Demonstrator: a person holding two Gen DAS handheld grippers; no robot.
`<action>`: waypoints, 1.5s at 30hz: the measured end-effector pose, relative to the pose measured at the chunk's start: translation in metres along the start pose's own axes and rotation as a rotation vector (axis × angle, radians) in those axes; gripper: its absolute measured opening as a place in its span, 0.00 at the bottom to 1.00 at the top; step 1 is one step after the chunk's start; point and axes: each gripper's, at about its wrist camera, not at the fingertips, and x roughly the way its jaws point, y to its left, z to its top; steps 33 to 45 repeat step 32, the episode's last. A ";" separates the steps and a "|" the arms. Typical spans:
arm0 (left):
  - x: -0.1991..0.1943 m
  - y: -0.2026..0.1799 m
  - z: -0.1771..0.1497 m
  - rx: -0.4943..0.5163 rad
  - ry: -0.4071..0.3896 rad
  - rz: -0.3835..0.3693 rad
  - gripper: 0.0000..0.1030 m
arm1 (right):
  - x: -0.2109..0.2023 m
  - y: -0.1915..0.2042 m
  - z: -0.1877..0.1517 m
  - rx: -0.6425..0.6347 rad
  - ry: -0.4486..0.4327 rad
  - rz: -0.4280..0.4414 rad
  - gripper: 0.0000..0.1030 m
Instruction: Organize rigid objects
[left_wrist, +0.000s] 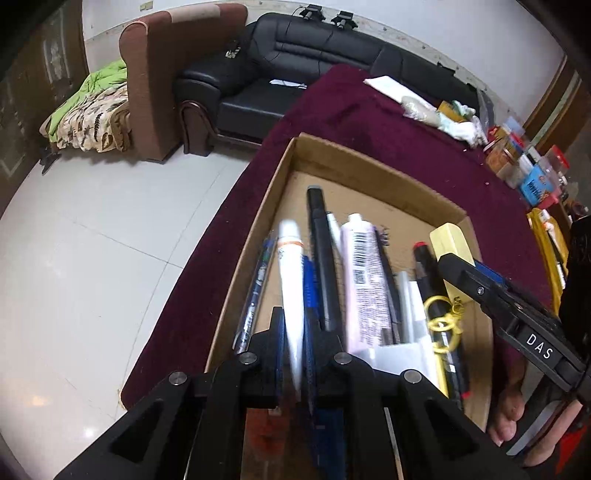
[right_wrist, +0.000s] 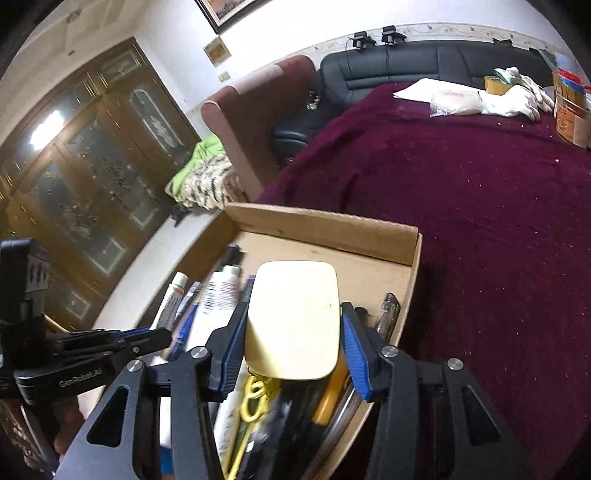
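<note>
An open cardboard box (left_wrist: 295, 147) lies on the maroon cloth and holds several pens, a pale tube with a barcode (left_wrist: 364, 273), a red-capped marker (left_wrist: 424, 266) and a yellow key ring (left_wrist: 441, 314). Low in the left wrist view, my left gripper (left_wrist: 293, 321) is shut on a white pen-like tube with an orange band (left_wrist: 290, 266), hanging over the box's left side. My right gripper (right_wrist: 293, 308) is shut on a pale yellow block (right_wrist: 295, 317) above the box's right part. The block (left_wrist: 450, 236) and the right gripper (left_wrist: 461, 258) also show in the left wrist view.
The maroon-covered table (right_wrist: 480, 221) carries white gloves (right_wrist: 517, 96), a paper sheet and jars (left_wrist: 517, 158) along its far edge. A black sofa (left_wrist: 314, 48) and a brown armchair (left_wrist: 159, 74) stand behind it. A person's hand (left_wrist: 509, 413) holds the right gripper. White tiled floor lies to the left.
</note>
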 end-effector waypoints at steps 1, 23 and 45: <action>0.000 0.000 -0.001 0.000 -0.006 0.004 0.10 | 0.001 0.001 -0.001 -0.010 -0.003 -0.013 0.46; -0.106 -0.055 -0.103 0.095 -0.339 0.141 0.91 | -0.115 0.030 -0.102 -0.096 -0.090 -0.043 0.70; -0.117 -0.065 -0.116 0.147 -0.389 0.151 0.93 | -0.123 0.046 -0.113 -0.123 -0.075 -0.020 0.70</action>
